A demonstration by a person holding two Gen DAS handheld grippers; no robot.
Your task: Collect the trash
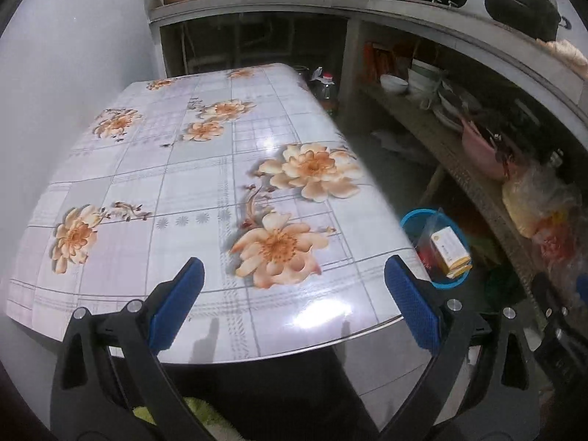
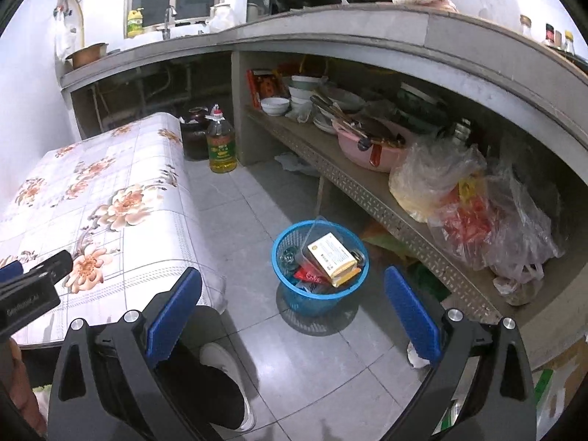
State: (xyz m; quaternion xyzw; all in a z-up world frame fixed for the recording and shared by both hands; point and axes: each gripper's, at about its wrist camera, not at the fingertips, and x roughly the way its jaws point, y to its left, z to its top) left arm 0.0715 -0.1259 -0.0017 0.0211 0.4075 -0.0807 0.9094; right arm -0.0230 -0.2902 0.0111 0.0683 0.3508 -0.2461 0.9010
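Though filled already with a yellow-and-white box (image 2: 332, 257), a red wrapper (image 2: 312, 276) and a clear plastic piece, the blue basket (image 2: 319, 264) on the tiled floor (image 2: 257, 198) between table and lower shelf looks like the collecting point, so most of the job appears done. No loose scraps anywhere on the flowered tablecloth (image 1: 205, 183), bare from edge to edge in the left wrist view. Possibly still to gather: a crumpled white scrap (image 2: 294, 161) on the floor under the shelf, and another pale bit just behind the right gripper's pad, too hidden to name. Right gripper (image 2: 294, 312) spread wide above the floor just short of the basket, nothing between its blue pads. Left gripper (image 1: 294, 301) likewise spread and empty, over the near edge of the table. Beyond, a shelf (image 2: 367, 191) crowded with bowls, a pink basin and plastic bags; probably stores, not rubbish.
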